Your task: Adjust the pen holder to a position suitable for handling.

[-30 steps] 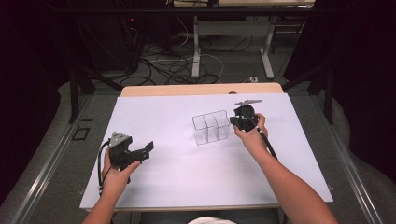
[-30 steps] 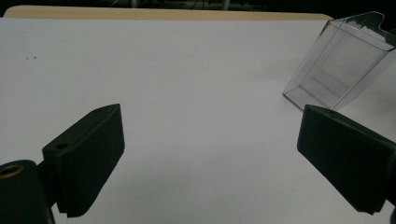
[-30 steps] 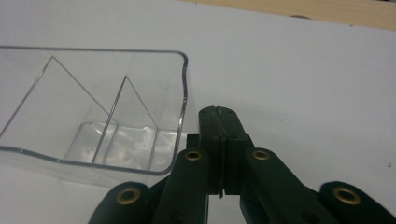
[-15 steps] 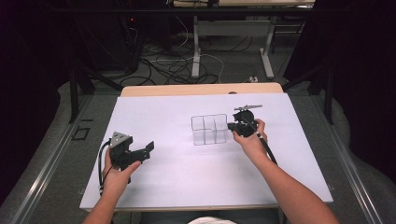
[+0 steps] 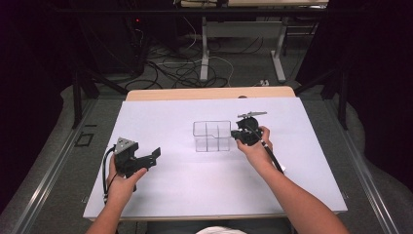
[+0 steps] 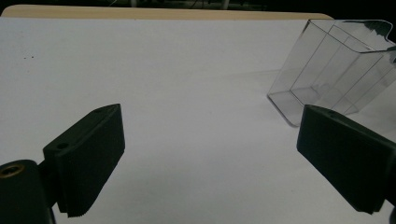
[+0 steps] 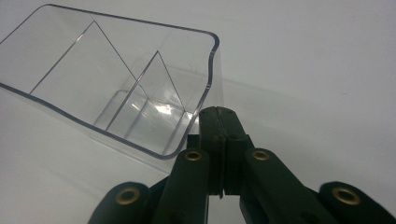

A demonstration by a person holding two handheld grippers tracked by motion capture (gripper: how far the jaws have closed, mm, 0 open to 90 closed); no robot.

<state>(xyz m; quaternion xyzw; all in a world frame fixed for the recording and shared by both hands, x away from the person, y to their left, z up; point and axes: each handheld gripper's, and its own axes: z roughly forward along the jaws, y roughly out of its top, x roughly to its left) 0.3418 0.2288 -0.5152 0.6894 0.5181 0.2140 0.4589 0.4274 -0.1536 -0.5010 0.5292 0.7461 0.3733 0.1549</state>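
A clear plastic box (image 5: 212, 135) with inner dividers stands on the white table top (image 5: 195, 190), a little right of the middle. My right gripper (image 5: 239, 135) is at the box's right side, its jaws shut on the thin right wall. In the right gripper view the jaws (image 7: 218, 114) pinch the rim of the box (image 7: 116, 79), which has nothing in it. My left gripper (image 5: 155, 155) hovers low at the front left, open and holding nothing. In the left gripper view the box (image 6: 327, 70) is far off to the right of that gripper (image 6: 210, 126).
The white sheet covers a wooden table whose far edge (image 5: 209, 93) shows at the back. Behind it are desk legs and loose cables (image 5: 195, 68) on the floor. A cable (image 5: 270, 156) trails from the right gripper along the forearm.
The clear box has turned from skewed to square with the table and shifted slightly left, with the right gripper still on its wall. The left gripper has stayed put.
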